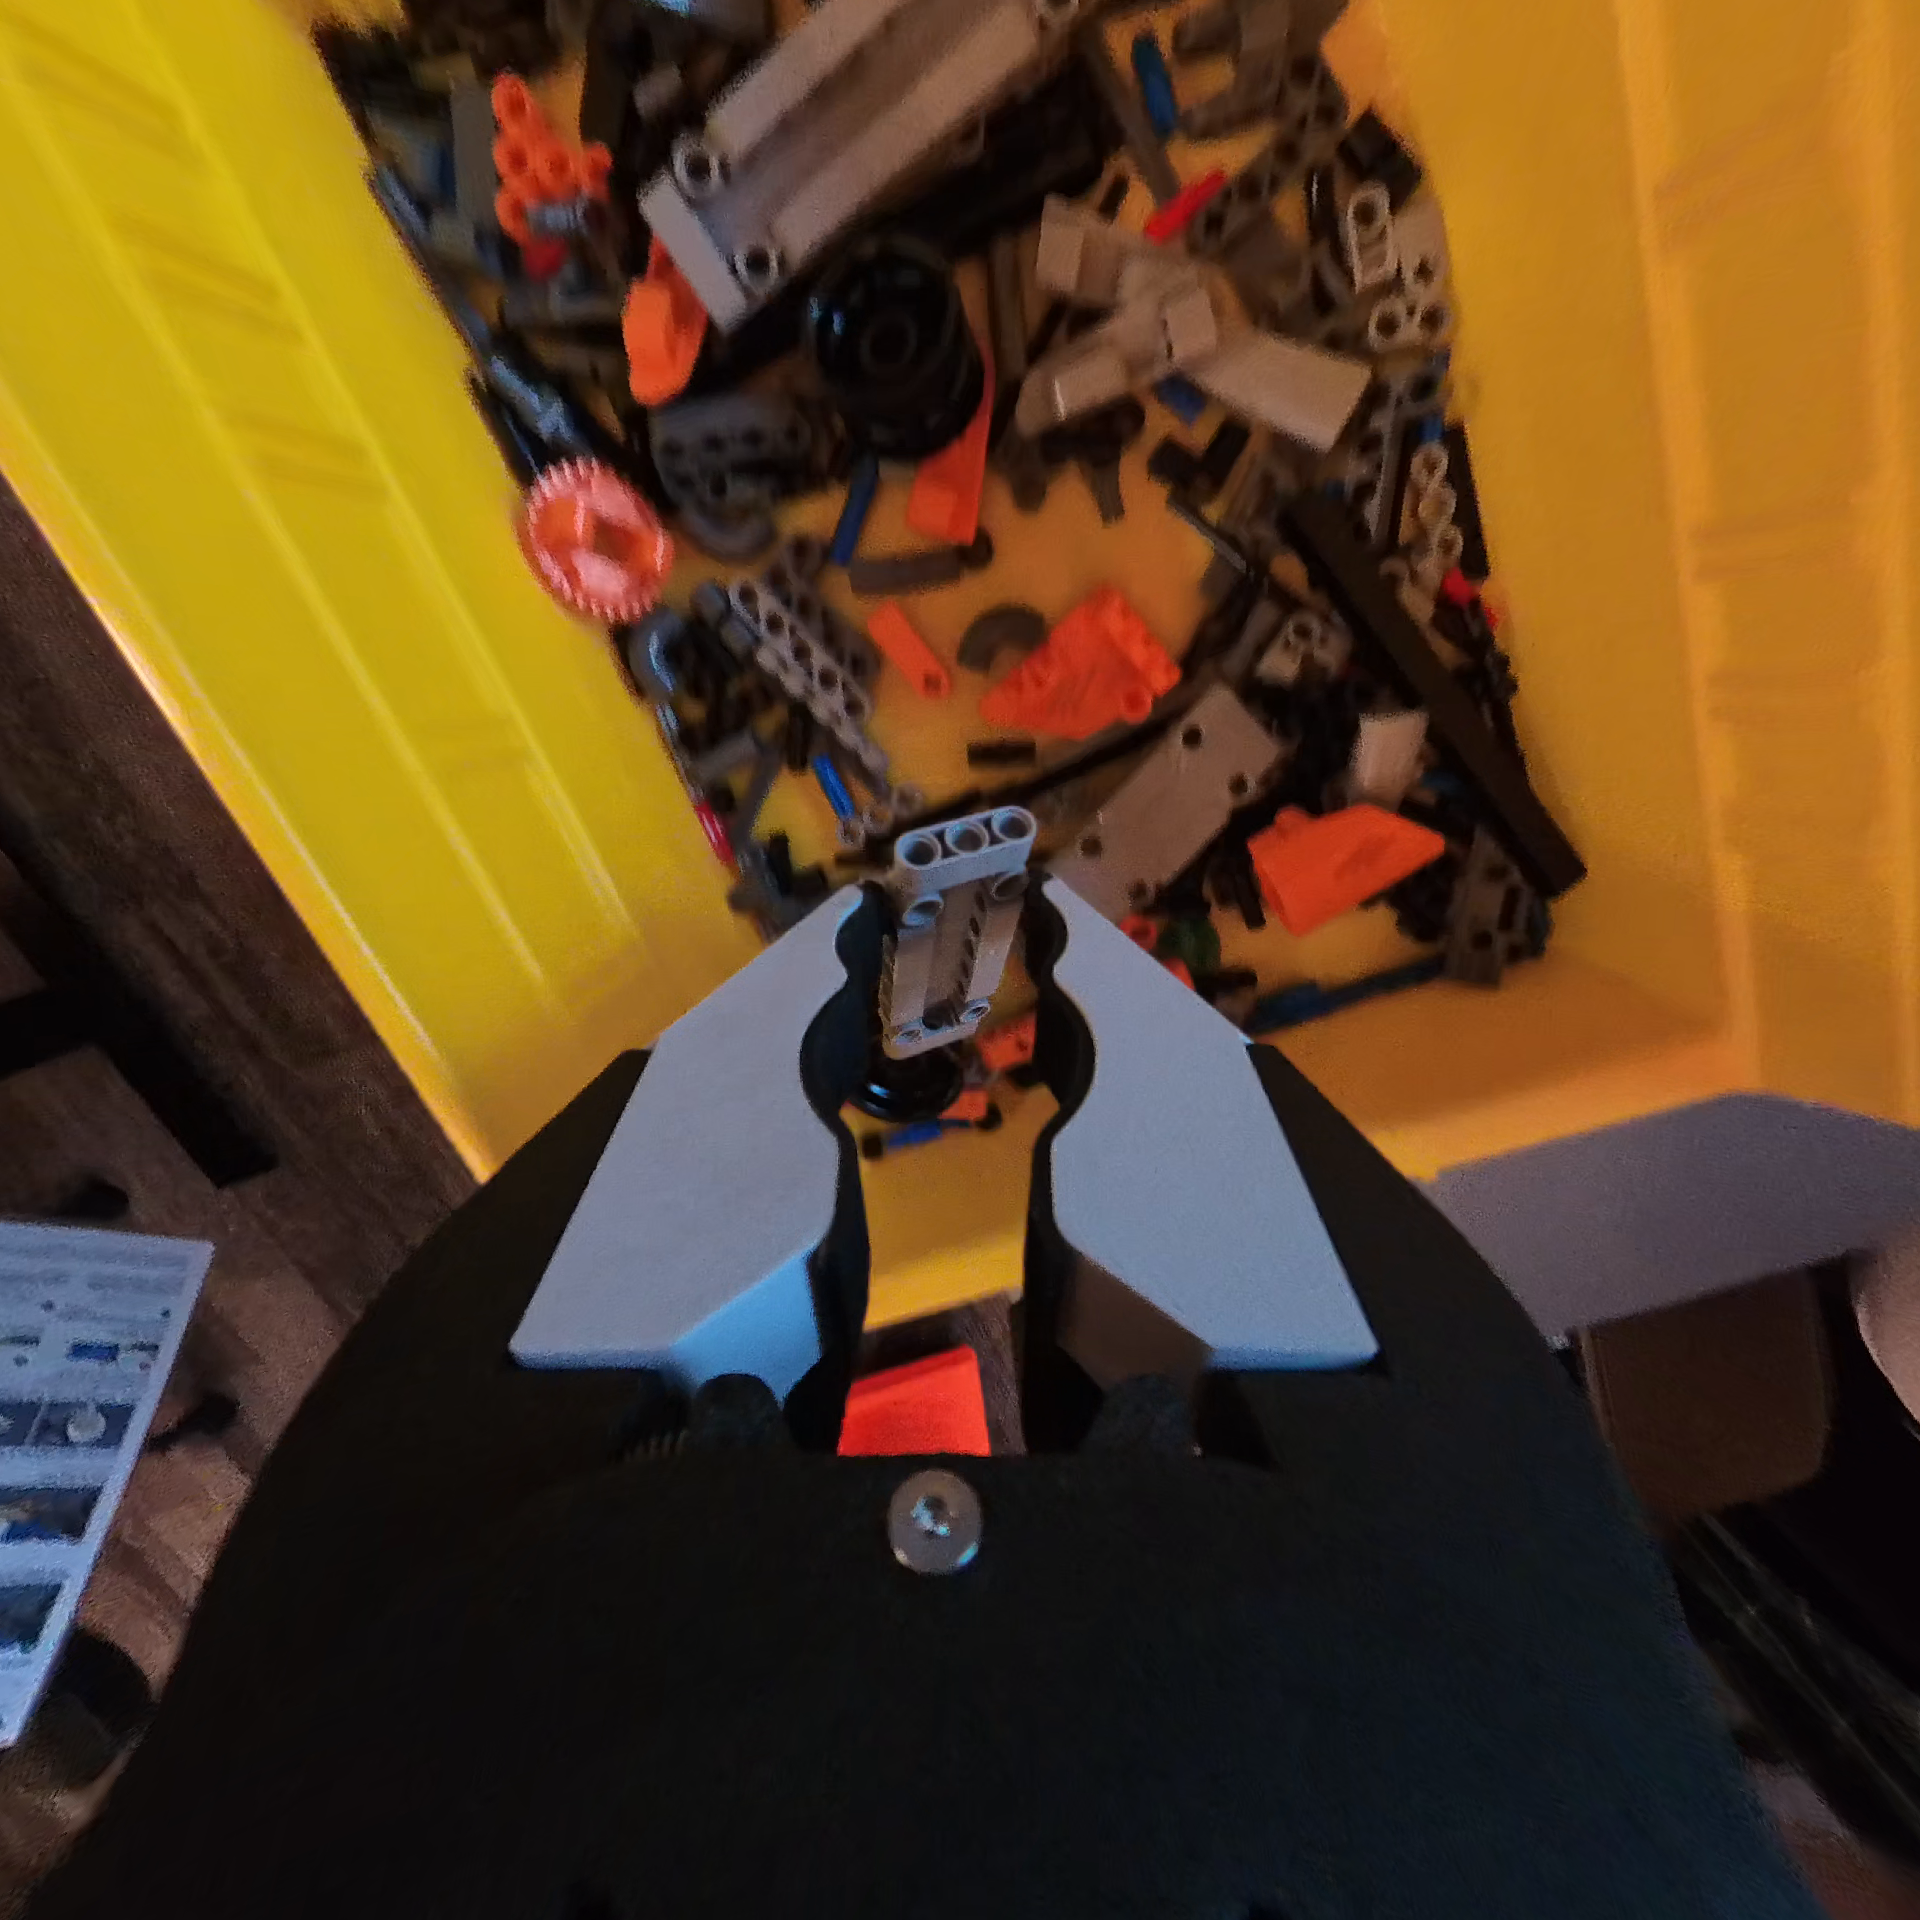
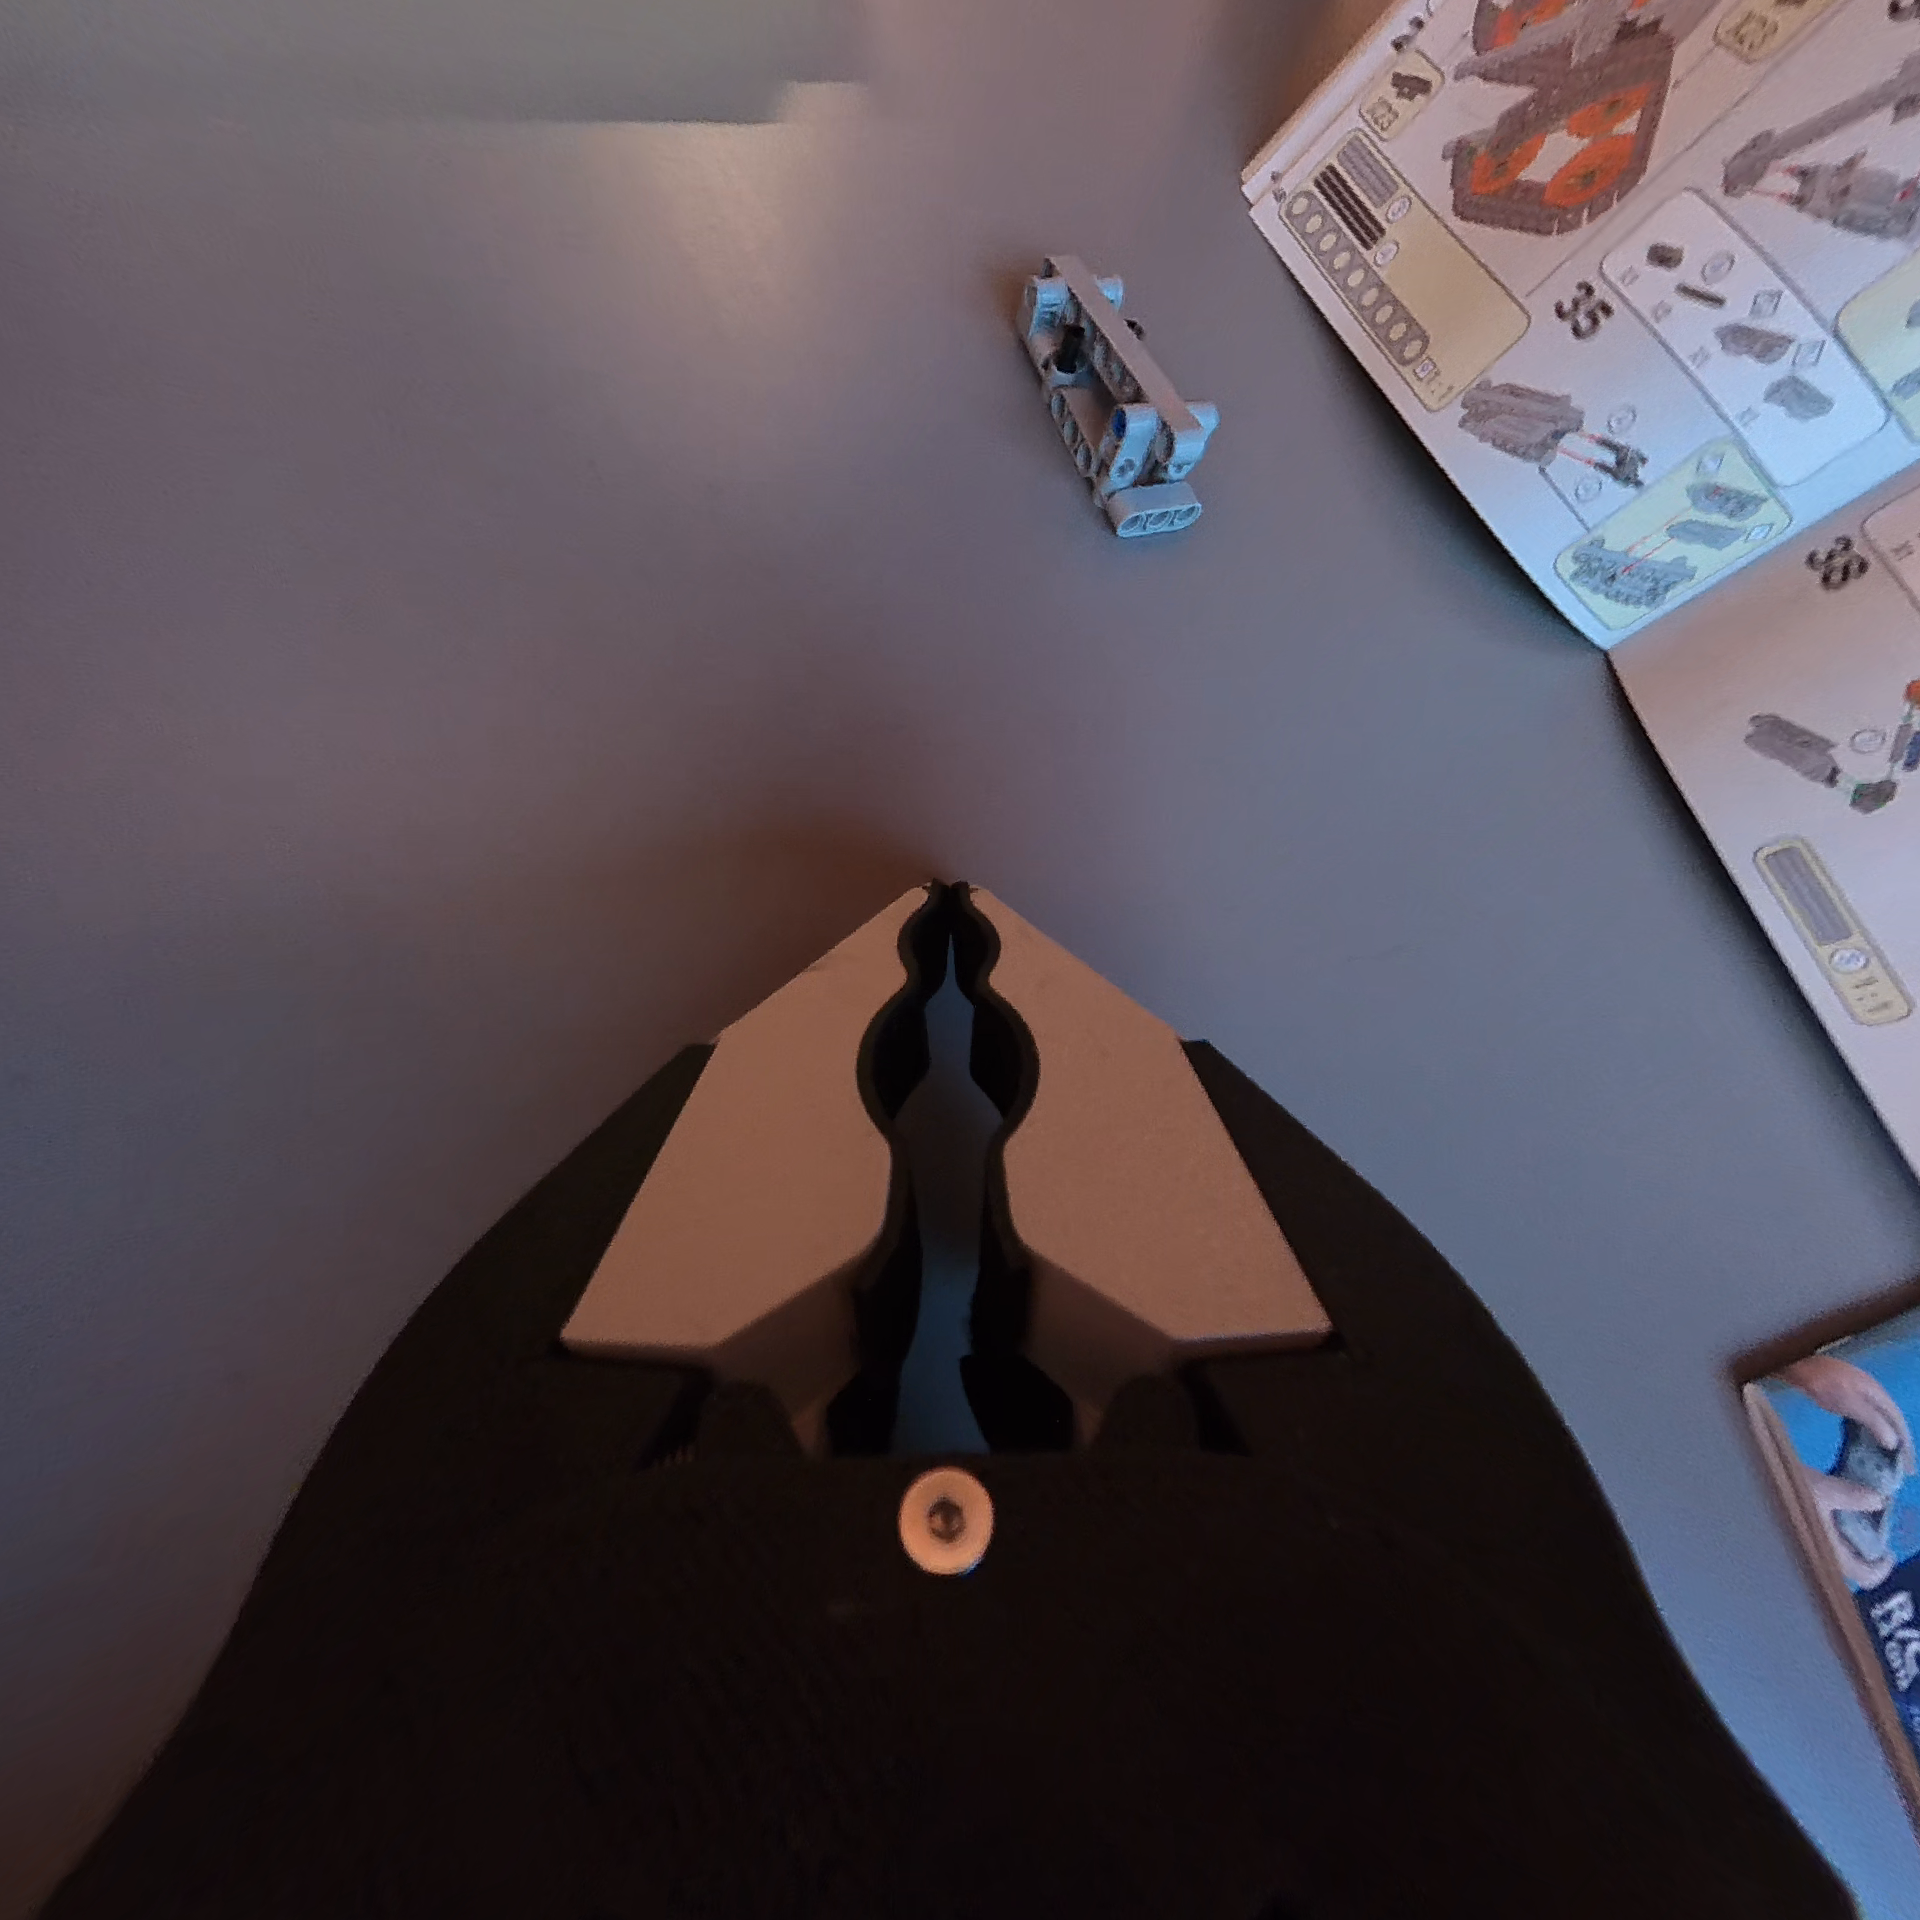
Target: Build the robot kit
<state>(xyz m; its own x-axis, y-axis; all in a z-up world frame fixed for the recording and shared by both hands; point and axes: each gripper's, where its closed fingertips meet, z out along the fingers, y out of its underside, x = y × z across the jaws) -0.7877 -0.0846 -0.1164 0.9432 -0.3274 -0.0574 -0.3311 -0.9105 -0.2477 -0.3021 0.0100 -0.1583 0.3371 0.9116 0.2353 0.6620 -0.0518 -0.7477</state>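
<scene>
My left gripper (image 1: 951,904) is shut on a small light-grey beam assembly (image 1: 954,925) with round holes, held upright above a yellow bin (image 1: 312,468). The bin holds a heap of loose building parts: grey beams, black pieces, an orange gear (image 1: 594,542) and orange panels (image 1: 1081,665). My right gripper (image 2: 948,889) is shut and empty over a grey table (image 2: 468,520). A second light-grey beam assembly (image 2: 1117,400) lies on that table, ahead and to the right of the right gripper, apart from it.
An open instruction booklet (image 2: 1621,343) lies at the right of the grey table, and a blue-covered box or booklet (image 2: 1849,1538) at the lower right. In the left wrist view a wooden floor (image 1: 156,883), a printed sheet (image 1: 73,1434) and a cardboard box (image 1: 1704,1382) flank the bin. The tips of one gripper are about 50 centimeters away from the tips of the other.
</scene>
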